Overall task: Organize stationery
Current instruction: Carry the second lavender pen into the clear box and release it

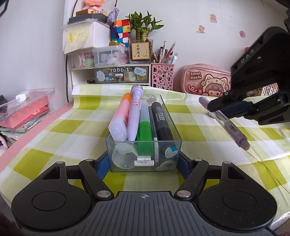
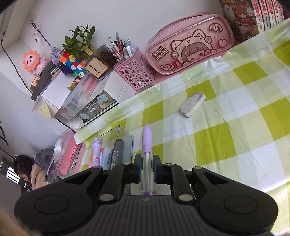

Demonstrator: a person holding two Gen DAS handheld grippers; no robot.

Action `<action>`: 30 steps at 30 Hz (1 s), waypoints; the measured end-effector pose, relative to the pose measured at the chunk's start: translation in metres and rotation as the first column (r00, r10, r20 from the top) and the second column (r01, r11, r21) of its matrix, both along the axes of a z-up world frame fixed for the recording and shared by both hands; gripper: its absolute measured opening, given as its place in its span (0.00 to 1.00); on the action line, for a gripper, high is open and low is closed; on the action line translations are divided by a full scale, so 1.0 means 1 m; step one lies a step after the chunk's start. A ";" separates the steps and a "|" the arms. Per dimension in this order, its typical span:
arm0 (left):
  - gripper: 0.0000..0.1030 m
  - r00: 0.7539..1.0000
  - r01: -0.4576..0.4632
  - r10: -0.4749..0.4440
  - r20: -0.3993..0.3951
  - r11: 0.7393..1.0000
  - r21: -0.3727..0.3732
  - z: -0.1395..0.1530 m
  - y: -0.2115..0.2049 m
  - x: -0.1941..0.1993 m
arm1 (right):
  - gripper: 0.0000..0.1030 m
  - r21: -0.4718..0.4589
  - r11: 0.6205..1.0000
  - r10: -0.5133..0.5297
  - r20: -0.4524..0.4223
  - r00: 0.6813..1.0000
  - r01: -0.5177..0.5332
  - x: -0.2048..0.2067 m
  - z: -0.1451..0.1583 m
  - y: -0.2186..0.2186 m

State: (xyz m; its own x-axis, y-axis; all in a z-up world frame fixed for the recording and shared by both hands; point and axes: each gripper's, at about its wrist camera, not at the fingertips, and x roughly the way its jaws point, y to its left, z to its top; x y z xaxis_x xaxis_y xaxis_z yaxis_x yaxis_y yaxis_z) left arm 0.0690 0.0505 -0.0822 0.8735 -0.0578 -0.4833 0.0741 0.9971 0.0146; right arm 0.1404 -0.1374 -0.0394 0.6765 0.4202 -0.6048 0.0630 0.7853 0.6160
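Note:
A clear plastic box (image 1: 143, 156) stands on the green checked tablecloth, holding several markers, highlighters and a purple pen. My left gripper (image 1: 143, 168) is shut on the box's near end, one blue pad on each side wall. My right gripper (image 1: 233, 109) is to the right of the box, above the cloth, shut on a purple gel pen (image 1: 226, 125). In the right wrist view the pen (image 2: 147, 145) runs forward between the pads (image 2: 137, 168), purple end away from me, with the box (image 2: 119, 145) just to its left. A white eraser (image 2: 192, 104) lies on the cloth beyond.
Along the back wall stand a "rabbit" drawer unit (image 1: 116, 72), a pink pen cup (image 1: 162, 75) and a pink pencil case (image 1: 204, 79). Books (image 1: 23, 112) under a clear cover lie at the left edge. Books (image 2: 257, 16) stand at the far right.

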 end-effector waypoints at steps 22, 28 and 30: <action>0.70 1.000 0.002 -0.002 0.003 1.000 0.001 0.000 0.000 0.000 | 0.06 -0.077 0.987 0.137 -0.015 0.990 -0.138 0.047 0.015 0.079; 0.70 1.000 0.002 -0.002 0.003 1.000 0.001 0.000 0.000 0.000 | 0.06 -0.044 0.990 0.134 -0.022 0.991 -0.135 0.046 0.011 0.075; 0.70 1.000 0.003 -0.003 0.003 1.000 0.001 0.000 0.000 0.000 | 0.06 -0.041 0.991 0.127 -0.001 0.992 -0.127 0.043 0.014 0.067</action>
State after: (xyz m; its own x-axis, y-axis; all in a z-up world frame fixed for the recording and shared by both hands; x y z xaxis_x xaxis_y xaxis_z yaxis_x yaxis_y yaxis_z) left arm 0.0686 0.0500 -0.0825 0.8747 -0.0598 -0.4809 0.0767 0.9969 0.0157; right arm 0.1838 -0.0700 -0.0258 0.6202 0.4776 -0.6223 -0.0395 0.8113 0.5833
